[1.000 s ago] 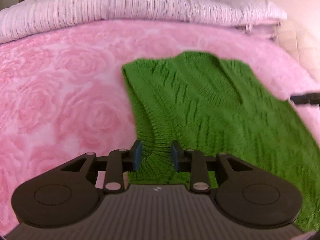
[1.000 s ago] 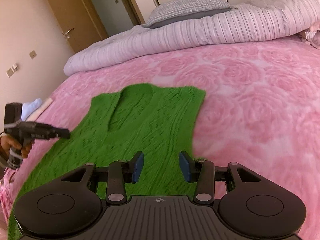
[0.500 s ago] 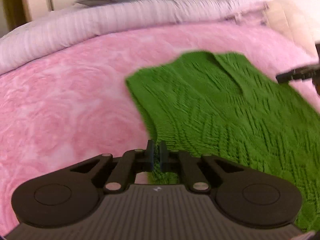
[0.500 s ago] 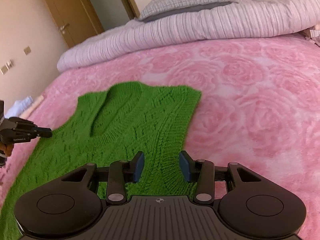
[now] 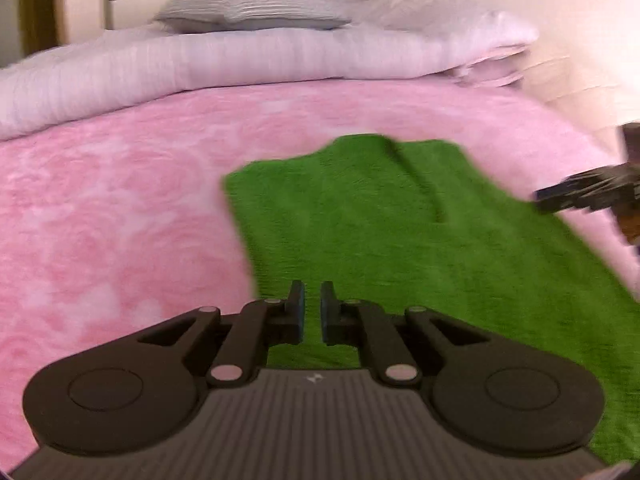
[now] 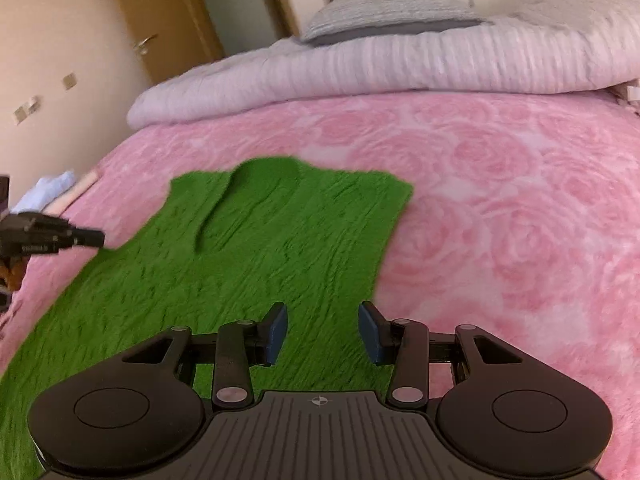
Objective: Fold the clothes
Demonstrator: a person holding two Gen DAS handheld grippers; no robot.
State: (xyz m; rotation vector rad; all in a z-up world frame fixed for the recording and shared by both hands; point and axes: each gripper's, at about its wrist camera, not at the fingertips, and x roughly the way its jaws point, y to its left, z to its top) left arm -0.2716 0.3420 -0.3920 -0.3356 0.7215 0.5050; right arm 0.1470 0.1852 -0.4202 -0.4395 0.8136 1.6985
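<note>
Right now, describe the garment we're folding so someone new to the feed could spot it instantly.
Start from the bed covered by the pink rose-patterned blanket, with a pale ribbed duvet rolled along its far end. Lying flat on the pink is the green knitted vest, V-neck towards the duvet. It is the only green thing there, and sleeveless.
</note>
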